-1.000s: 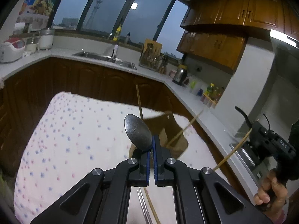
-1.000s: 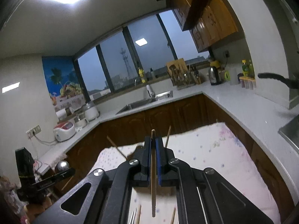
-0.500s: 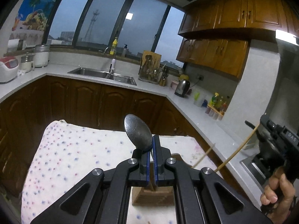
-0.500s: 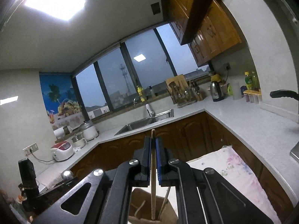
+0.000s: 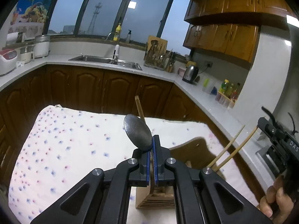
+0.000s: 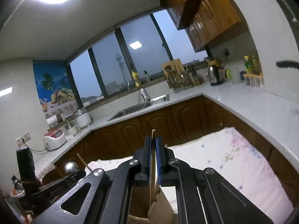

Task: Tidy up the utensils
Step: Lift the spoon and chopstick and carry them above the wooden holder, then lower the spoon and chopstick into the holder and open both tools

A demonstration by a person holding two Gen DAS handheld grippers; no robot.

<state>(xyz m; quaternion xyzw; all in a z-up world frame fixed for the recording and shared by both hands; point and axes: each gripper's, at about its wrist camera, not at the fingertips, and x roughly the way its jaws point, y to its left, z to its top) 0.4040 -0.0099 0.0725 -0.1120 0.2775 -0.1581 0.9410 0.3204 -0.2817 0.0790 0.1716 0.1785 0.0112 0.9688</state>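
You brought left claw (image 5: 153, 160), clamping spoon (image 5: 138, 133), and right claw (image 6: 153, 160), clamping chopstick (image 6: 152, 160), back over wooden holder (image 5: 155, 198); drop-in looked next.

Both tongs are pinched nearly closed, left tongs (image 5: 153, 145) and right tongs (image 6: 153, 149) angled upward

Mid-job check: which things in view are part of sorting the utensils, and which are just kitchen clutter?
Job:
- spoon, clamped in left tool
- chopstick, clamped in right tool
- wooden holder on the spotted cloth, chopsticks already in it

Lying about:
- kettle
- sink
- rice cooker
- counter utensil rack
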